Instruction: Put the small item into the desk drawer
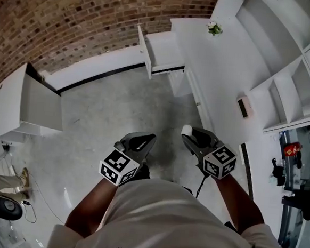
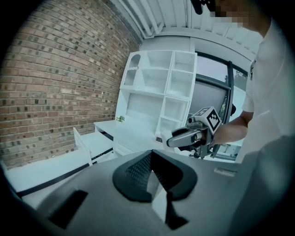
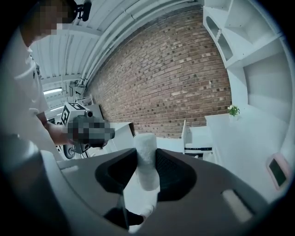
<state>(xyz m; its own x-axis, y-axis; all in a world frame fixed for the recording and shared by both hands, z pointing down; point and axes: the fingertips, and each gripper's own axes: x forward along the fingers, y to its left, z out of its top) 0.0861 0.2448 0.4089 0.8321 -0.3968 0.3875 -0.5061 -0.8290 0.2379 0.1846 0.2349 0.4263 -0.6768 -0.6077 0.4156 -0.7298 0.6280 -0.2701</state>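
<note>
a person's right gripper [image 3: 146, 171] is clamped on the small item [image 3: 146, 159] – a pale, stubby cylinder standing upright between the dark pads, its top poking above them. the desk drawer [image 1: 161, 56] already stands pulled out from the white desk [image 1: 215, 77] by the brick wall [image 1: 72, 18], well apart from both grippers across a stretch of grey floor [image 1: 113, 112]. the left gripper [image 2: 151, 174] is clenched on nothing and is held level beside the right.

the step in hand looks to be the carry to the drawer. to do it well, the grip on the cylinder should stay firm and square so it does not tip or slide out of the pads. the right gripper should come in above the open drawer rather than at its raised front panel, then sink inside the walls before the jaws part – a release from high up could let so round a thing roll or bounce. the left gripper is best kept clear of the drawer front.
</note>
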